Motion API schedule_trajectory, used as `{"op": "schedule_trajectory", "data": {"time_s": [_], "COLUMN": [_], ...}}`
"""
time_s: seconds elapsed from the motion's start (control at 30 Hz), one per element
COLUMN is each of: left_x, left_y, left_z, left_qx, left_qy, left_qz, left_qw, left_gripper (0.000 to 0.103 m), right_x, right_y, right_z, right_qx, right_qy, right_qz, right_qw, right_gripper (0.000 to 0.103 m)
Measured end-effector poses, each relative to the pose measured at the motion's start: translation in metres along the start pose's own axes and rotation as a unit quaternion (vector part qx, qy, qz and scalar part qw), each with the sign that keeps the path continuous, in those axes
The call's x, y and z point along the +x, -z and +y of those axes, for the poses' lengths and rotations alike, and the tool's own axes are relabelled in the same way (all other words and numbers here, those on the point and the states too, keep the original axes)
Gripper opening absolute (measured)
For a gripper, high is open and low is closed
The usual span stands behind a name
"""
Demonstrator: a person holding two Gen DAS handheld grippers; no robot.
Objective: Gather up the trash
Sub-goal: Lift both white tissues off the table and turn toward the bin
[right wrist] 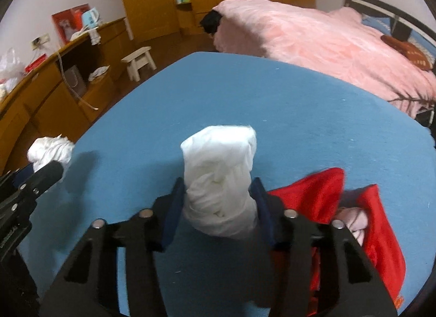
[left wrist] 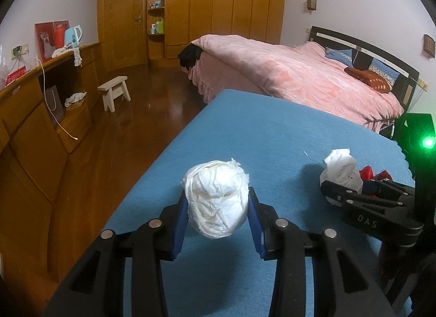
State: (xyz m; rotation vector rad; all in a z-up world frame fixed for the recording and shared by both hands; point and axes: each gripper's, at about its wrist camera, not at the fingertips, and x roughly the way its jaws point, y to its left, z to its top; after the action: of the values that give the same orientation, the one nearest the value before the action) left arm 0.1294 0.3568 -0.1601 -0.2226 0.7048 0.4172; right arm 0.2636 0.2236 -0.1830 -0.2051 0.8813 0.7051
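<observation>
Beside right tool (right wrist: 216, 205) gripping tissue wad (right wrist: 219, 180): red bag (right wrist: 381, 235)

— Left gripper (left wrist: 218, 208), status?
— Both blue pads (left wrist: 179, 224) are pressed against the sides of a crumpled white tissue wad (left wrist: 216, 199); fingers level, pointing forward, wad held clear of the surface.
— Right gripper (right wrist: 218, 205)?
— Likewise clamped, gripping a taller tissue wad (right wrist: 220, 180) at its lower half. In the left wrist view it sits to the right, angled inward.
</observation>
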Motion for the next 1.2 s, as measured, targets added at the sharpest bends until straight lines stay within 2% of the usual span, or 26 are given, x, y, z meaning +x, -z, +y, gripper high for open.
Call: {"op": "schedule_trajectory", "data": {"time_s": [0.23,0.5,1.2], "left_x": [-0.007,-0.026,-0.087], "left_y": [-0.001,-0.009,-0.011], "left_z": [-0.004,-0.025,-0.128], "left_qx": [0.004,0.018,0.061], "left_qy": [0.002,0.015,0.098], "left_qz": [-0.008,-0.026,-0.061], "left_qw": [1.0000,0.9994,0.9914], "left_gripper": [0.040,0.040,0.040], "right_x": [-0.026,-0.064,-0.175], "right_y": [-0.004,-0.002,0.036], "right_z": [-0.008,-0.021,-0.088], "right_qx": [0.018,0.029,0.074], "right_qy": [-0.014,-0.015,0.020], "right_qz": [-0.024,-0.050,-0.102], "right_qw": [0.999,0.998,0.992], "right_gripper": [0.042,0.042,0.043]}}
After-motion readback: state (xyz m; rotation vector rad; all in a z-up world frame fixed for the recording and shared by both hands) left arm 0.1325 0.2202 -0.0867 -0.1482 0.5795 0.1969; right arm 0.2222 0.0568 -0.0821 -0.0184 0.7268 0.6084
